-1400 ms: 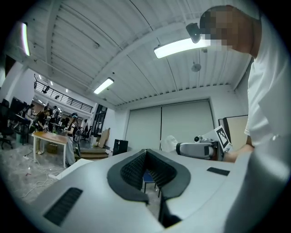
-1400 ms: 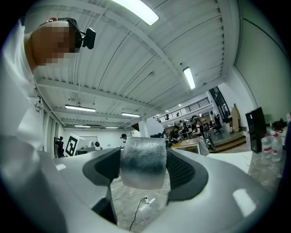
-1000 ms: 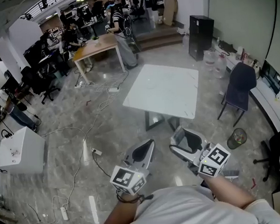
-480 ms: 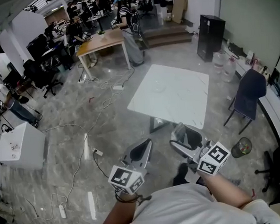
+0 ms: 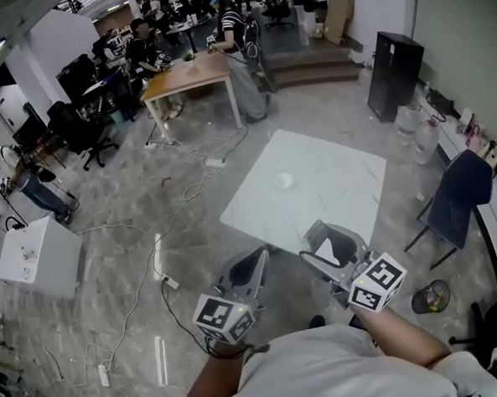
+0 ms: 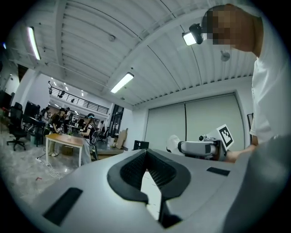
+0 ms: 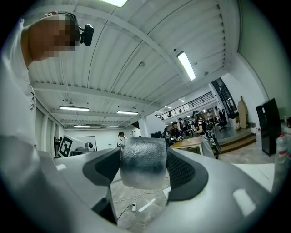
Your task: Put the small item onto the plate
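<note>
Grey and rough-skinned, the small item [image 7: 142, 159] is a stubby cylinder clamped between the two jaws of the right tool [image 7: 143, 169]. The jaws press on its left and right sides, open only as wide as the item itself. The right gripper view shows this plainly.

In the head view the right tool [image 5: 327, 246] is held in the air short of the white counter [image 5: 332, 188], on the person's side of its near edge. It is not over the top, so the item is well apart from its goal.

Near the middle of the counter sits a small round pale dish, most likely the plate [image 5: 283, 180]. Nothing can be seen lying on it.

The left tool [image 5: 246, 271] is also held short of the counter's near edge, just beside the right one. In its own view the left tool [image 6: 146, 175] has its jaw tips drawn together, with nothing between them.

Judged from this, the pick-up is done. What is left is to carry the item over the counter to the plate, lower it, and let go.
</note>
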A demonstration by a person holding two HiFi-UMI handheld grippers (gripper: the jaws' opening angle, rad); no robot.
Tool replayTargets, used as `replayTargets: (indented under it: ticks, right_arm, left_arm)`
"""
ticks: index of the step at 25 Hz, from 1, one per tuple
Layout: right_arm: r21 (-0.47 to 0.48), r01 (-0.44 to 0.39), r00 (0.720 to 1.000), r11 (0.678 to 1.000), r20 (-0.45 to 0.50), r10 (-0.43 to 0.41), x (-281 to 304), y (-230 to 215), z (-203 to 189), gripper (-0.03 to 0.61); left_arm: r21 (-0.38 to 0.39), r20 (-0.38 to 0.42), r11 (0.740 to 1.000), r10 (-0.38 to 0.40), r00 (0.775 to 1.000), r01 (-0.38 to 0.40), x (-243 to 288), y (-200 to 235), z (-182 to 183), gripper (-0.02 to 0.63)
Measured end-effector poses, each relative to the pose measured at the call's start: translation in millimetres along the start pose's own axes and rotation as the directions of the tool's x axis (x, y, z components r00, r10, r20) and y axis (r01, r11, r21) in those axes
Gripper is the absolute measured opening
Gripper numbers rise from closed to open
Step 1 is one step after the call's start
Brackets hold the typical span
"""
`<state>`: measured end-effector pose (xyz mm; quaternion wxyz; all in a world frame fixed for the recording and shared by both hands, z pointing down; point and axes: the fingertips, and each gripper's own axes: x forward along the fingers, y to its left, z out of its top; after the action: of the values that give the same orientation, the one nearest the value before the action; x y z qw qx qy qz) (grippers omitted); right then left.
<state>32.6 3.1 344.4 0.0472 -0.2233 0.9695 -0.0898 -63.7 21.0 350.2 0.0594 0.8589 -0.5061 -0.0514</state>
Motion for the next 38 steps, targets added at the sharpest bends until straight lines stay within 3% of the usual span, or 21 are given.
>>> replayTargets:
  ticks: [7,12,16,32,38]
  right_arm:
    - [0.028,-0.017,1.0,0.999,-0.015,0.018,10,-105,14,0.304]
    - [0.059,-0.006,0.999,0.998,-0.037,0.009,24,-152,12,0.304]
    - [0.039,-0.021,0.998,0.999,-0.062,0.024,58,-183,9,0.304]
    - [0.051,0.106,0.988,0.993,-0.117,-0.1,242,-336,2,0.304]
    - [0.06,0.165,0.974,0.985,-0.165,-0.153,305,-404,-25,0.304]
  left_arm:
    - [0.003,0.001,0.999,0.042,0.999,-0.042,99,22,0,0.006]
    - [0.002,-0.01,0.998,0.055,0.998,-0.055,138,42,-4,0.006]
    - [0.006,-0.022,1.0,0.023,1.0,-0.023,172,70,-6,0.006]
    - [-0.052,-0.105,0.991,-0.13,0.986,0.125,337,259,-17,0.006]
    - [-0.086,-0.136,0.983,-0.176,0.975,0.165,392,323,-38,0.006]
